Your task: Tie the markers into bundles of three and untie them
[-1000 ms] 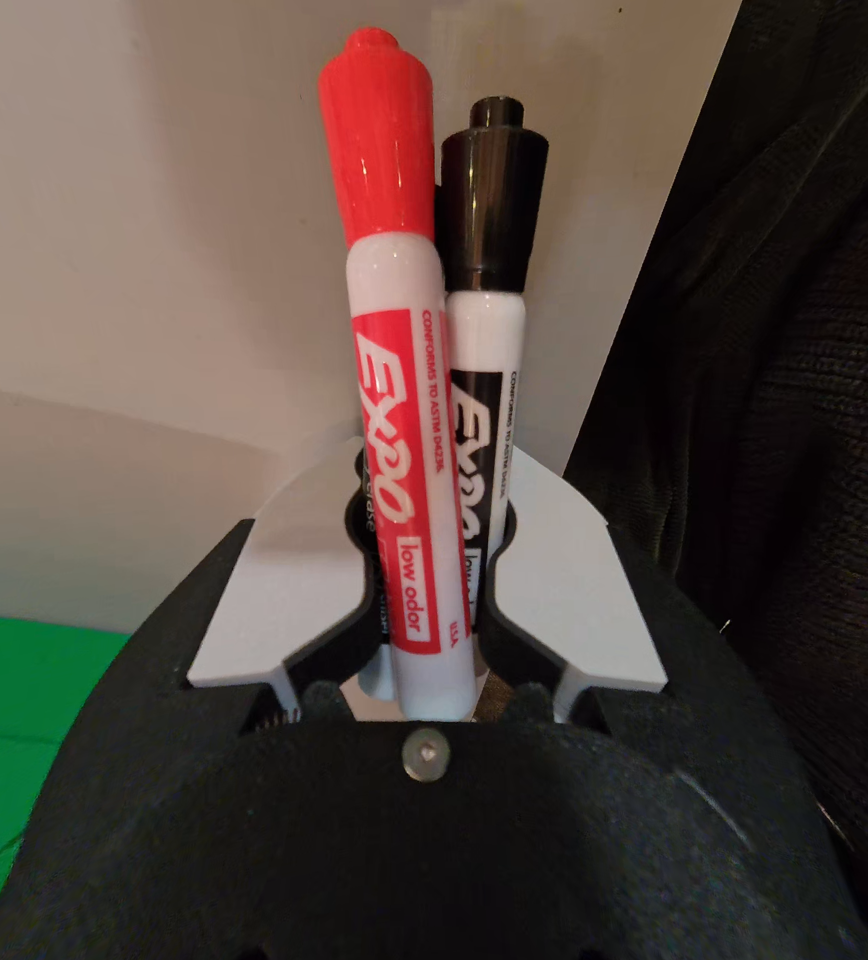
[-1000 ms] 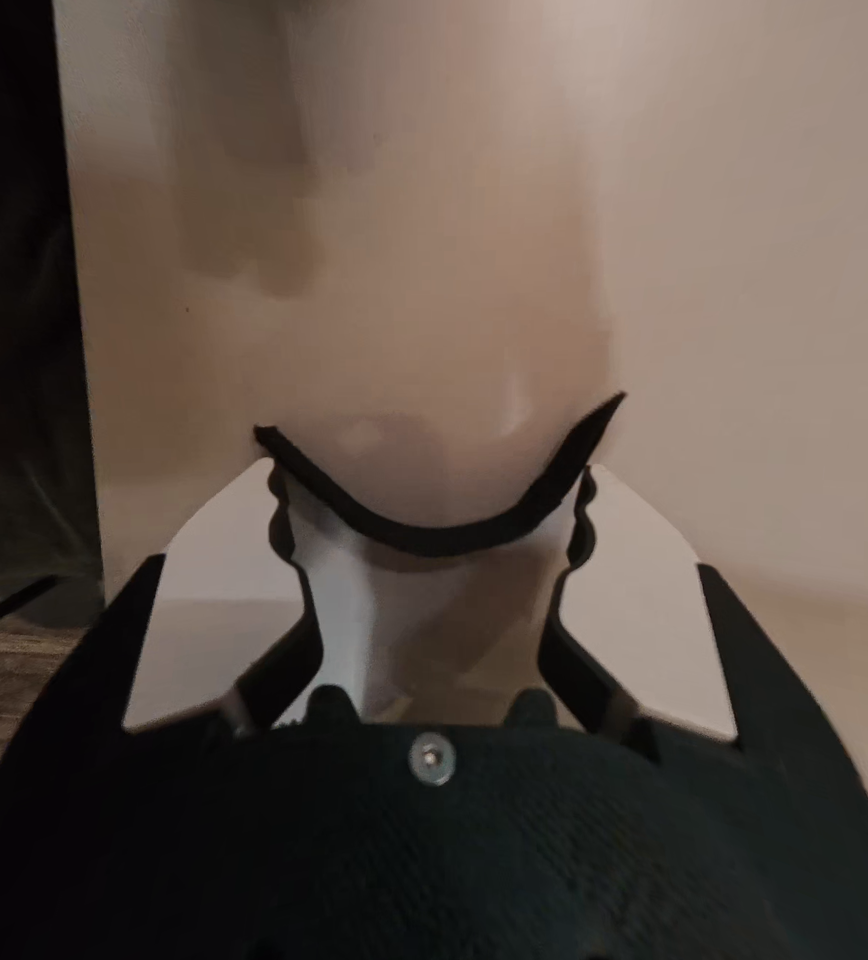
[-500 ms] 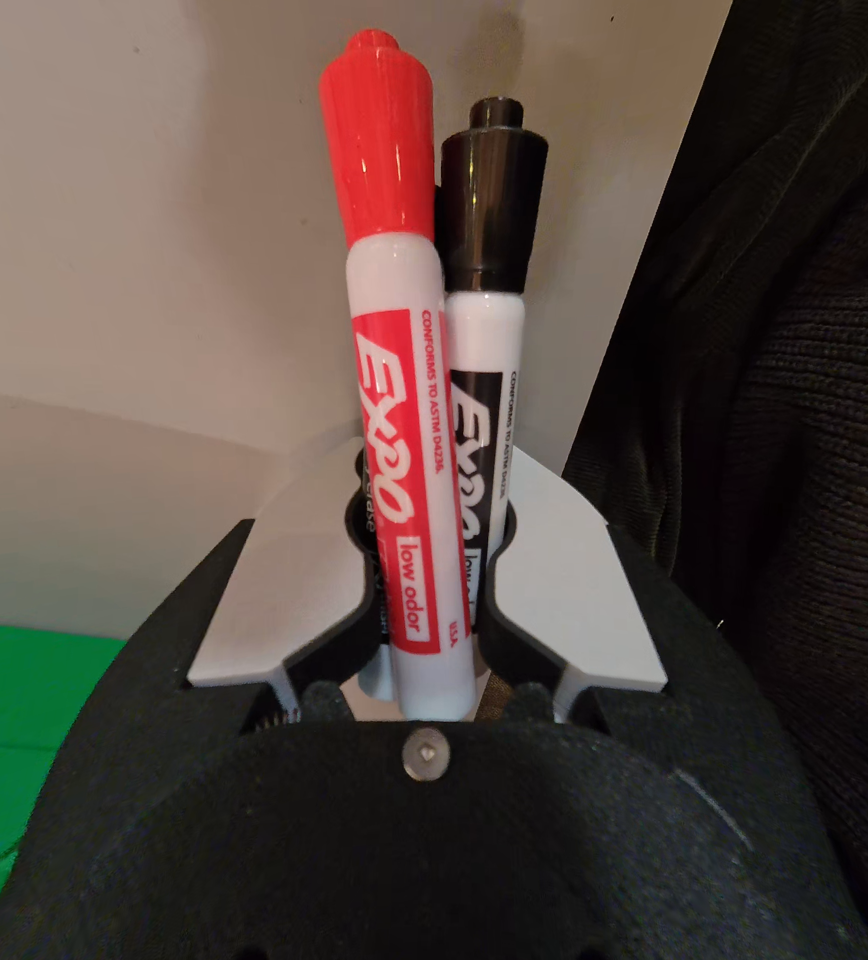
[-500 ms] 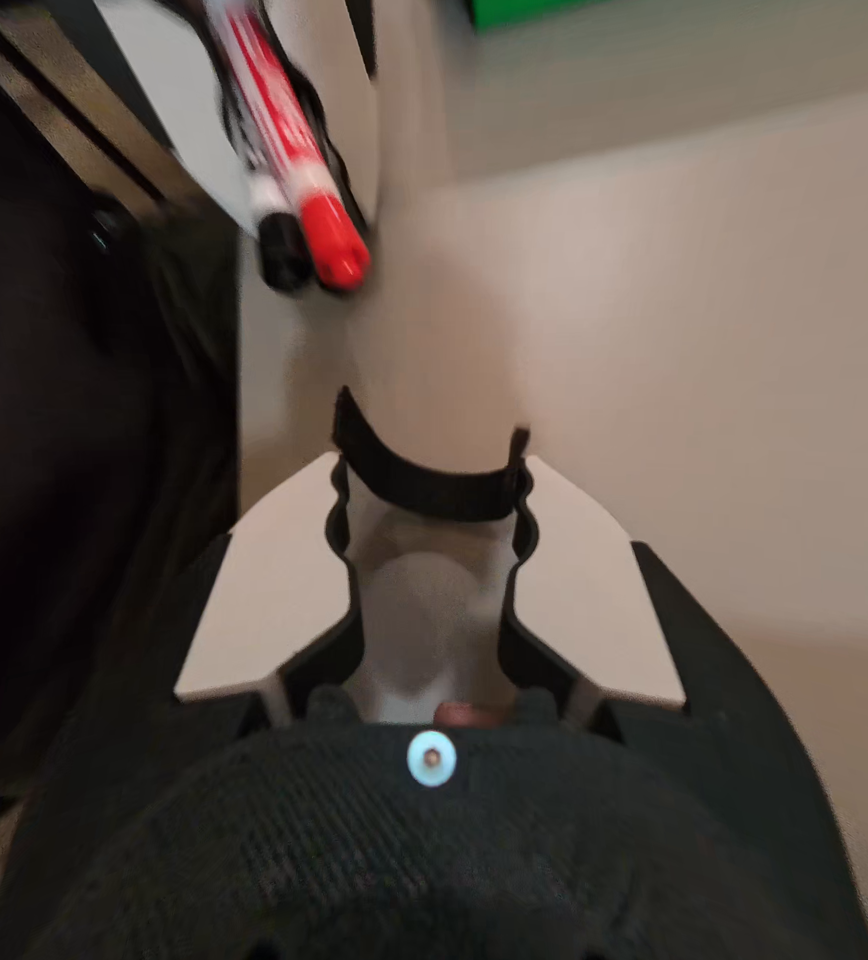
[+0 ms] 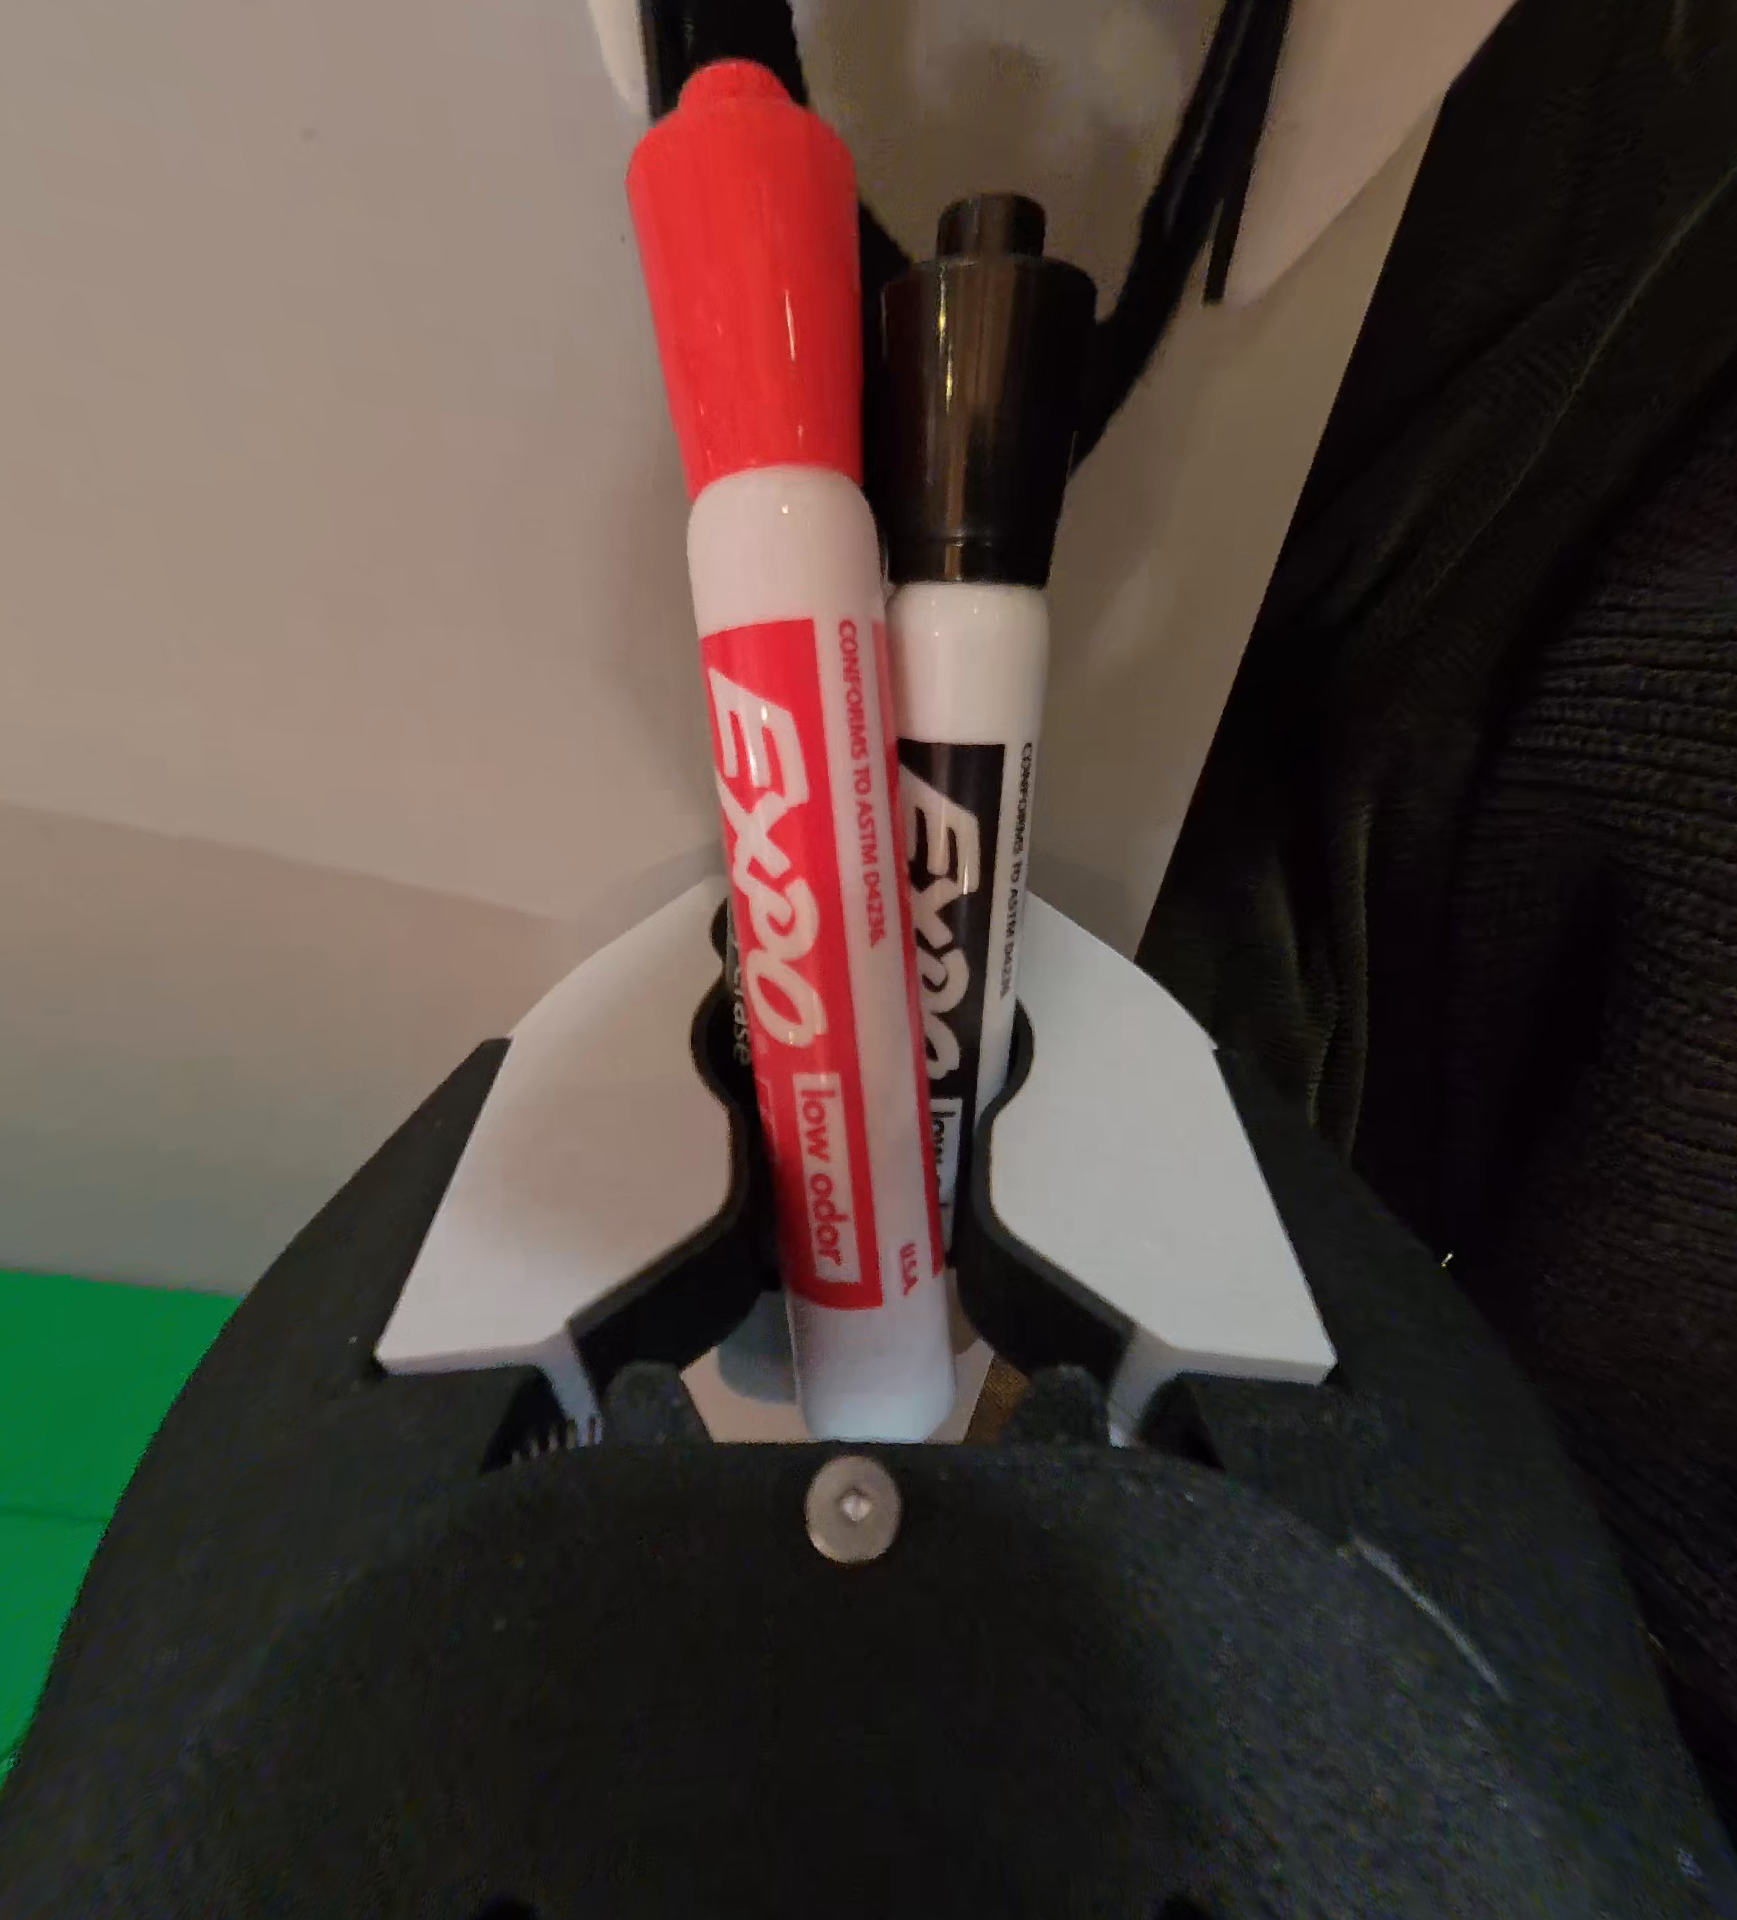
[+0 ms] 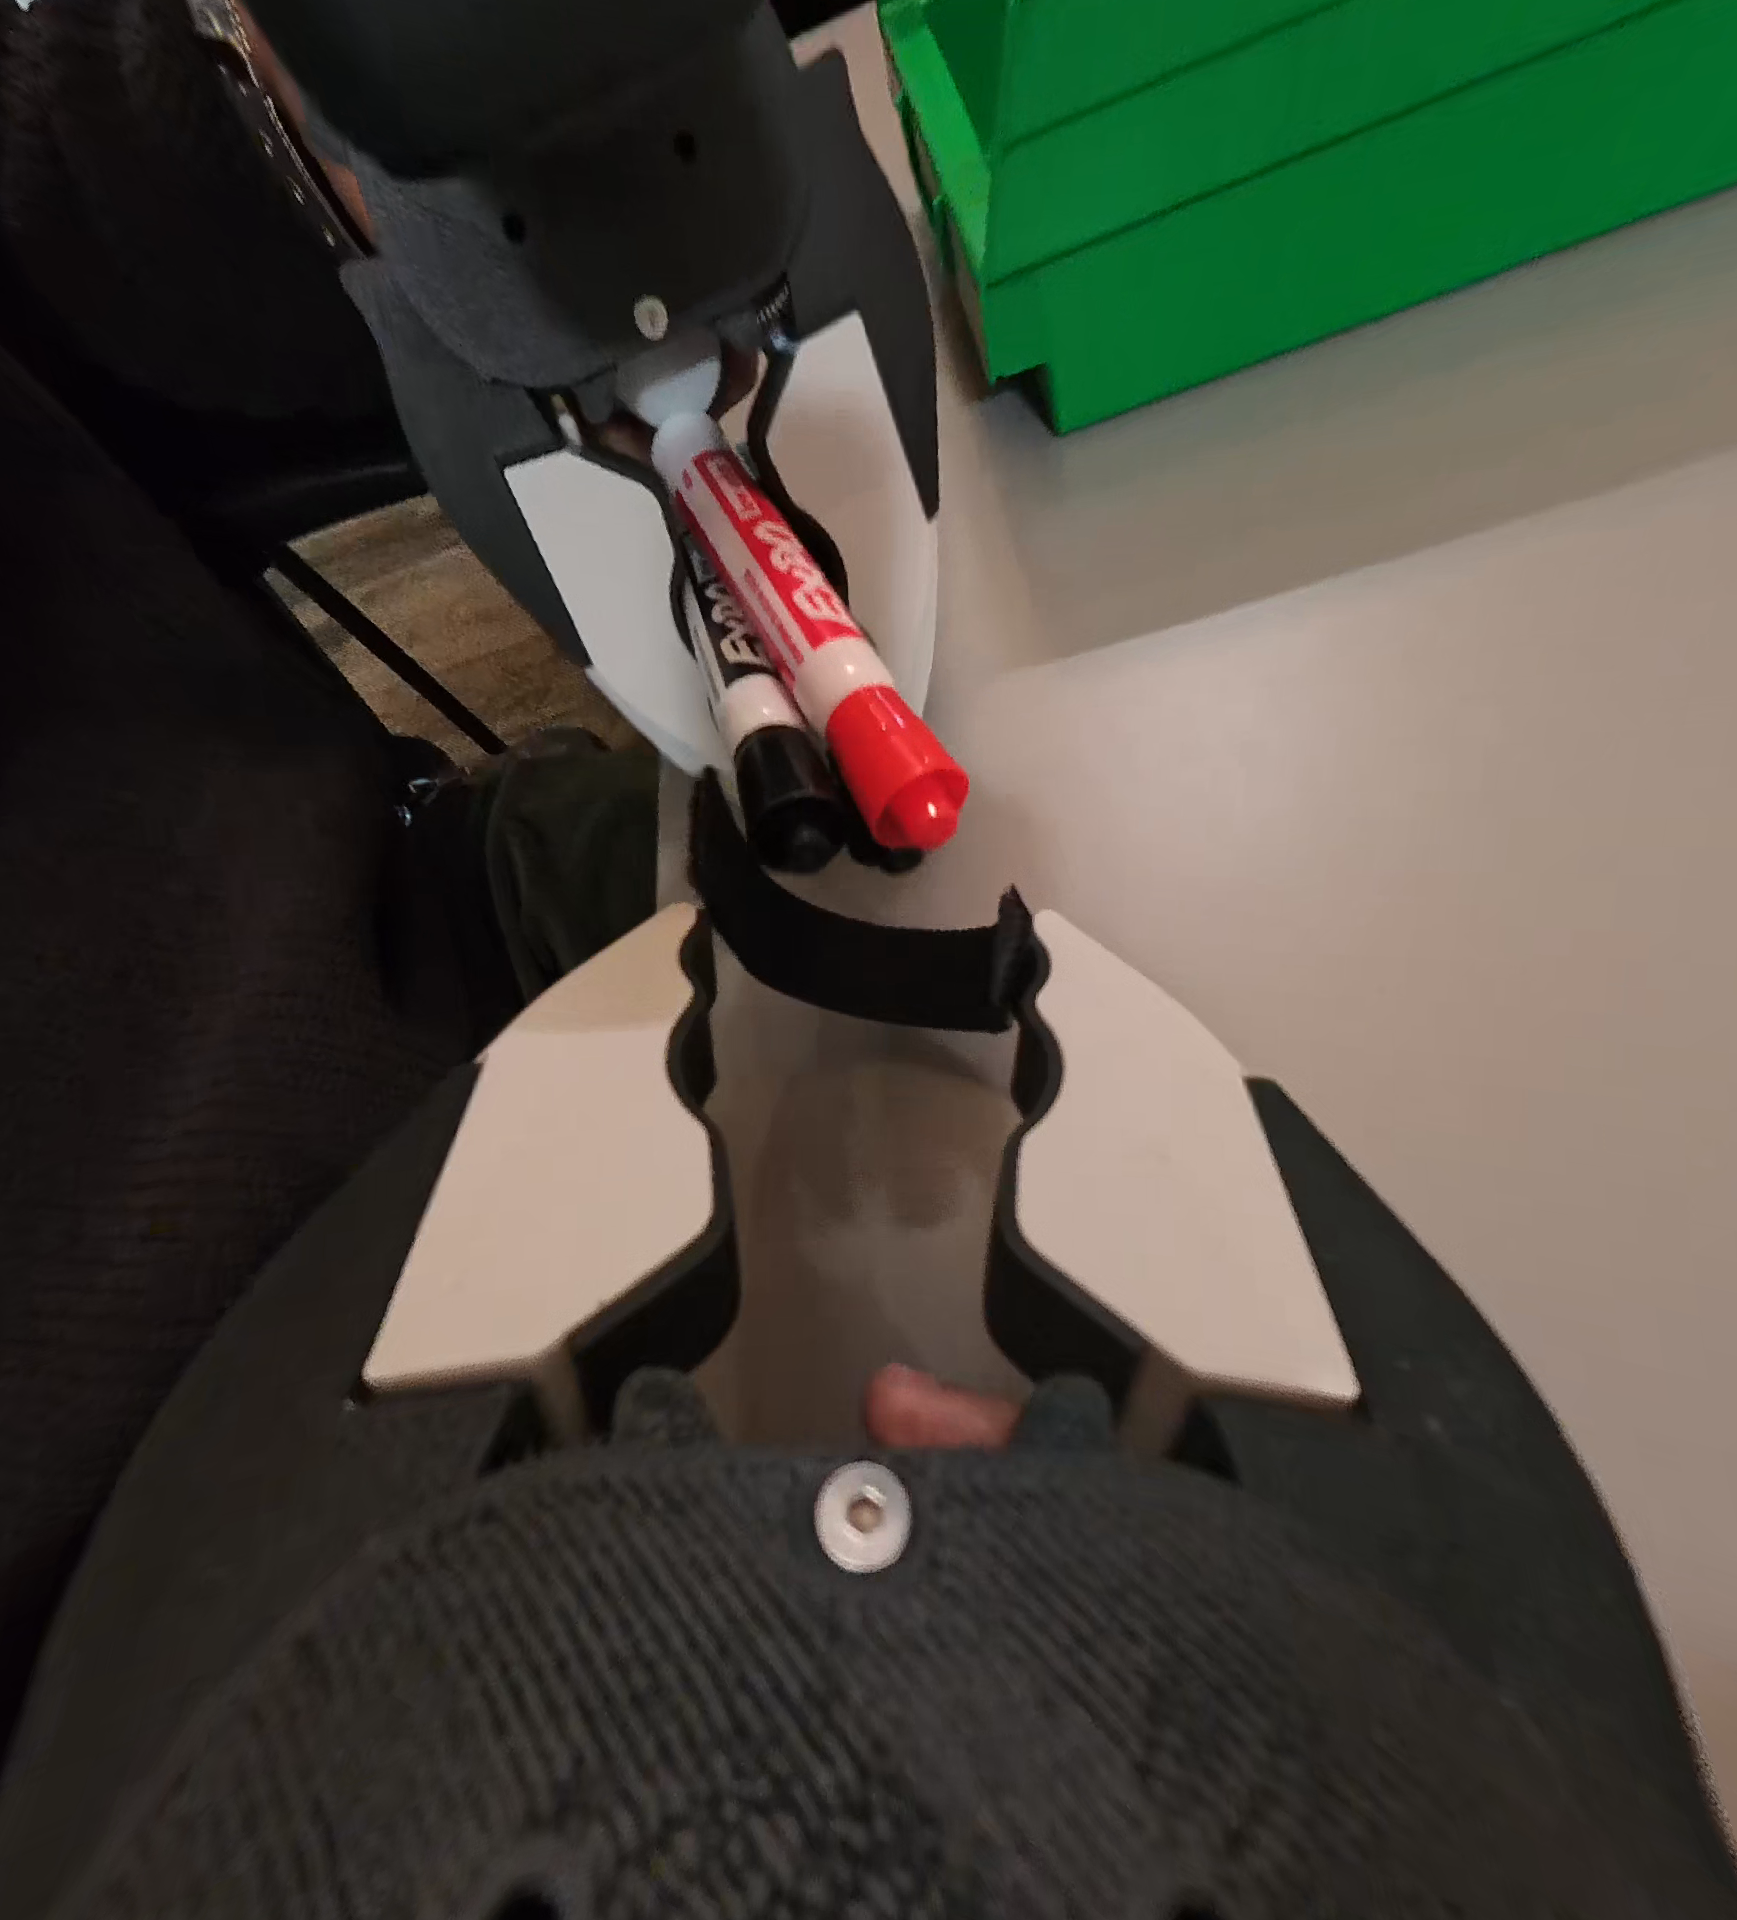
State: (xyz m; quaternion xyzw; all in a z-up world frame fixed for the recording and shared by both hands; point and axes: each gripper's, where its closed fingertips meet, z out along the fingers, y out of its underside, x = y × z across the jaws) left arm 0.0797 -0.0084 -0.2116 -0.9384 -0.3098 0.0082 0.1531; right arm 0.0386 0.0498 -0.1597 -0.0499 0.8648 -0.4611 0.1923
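Between the white, scalloped fingers of the left gripper, a glossy red marker and black marker sit pinched side by side, caps outward. Just beyond the caps, the right gripper stands spread, a fuzzy black strap slung across its tips. Green bins rest on the beige table.

Red-capped marker and black-capped marker (both white-barrelled), green bins, beige table.

Pale beige tabletop, green bins, wood-look floor
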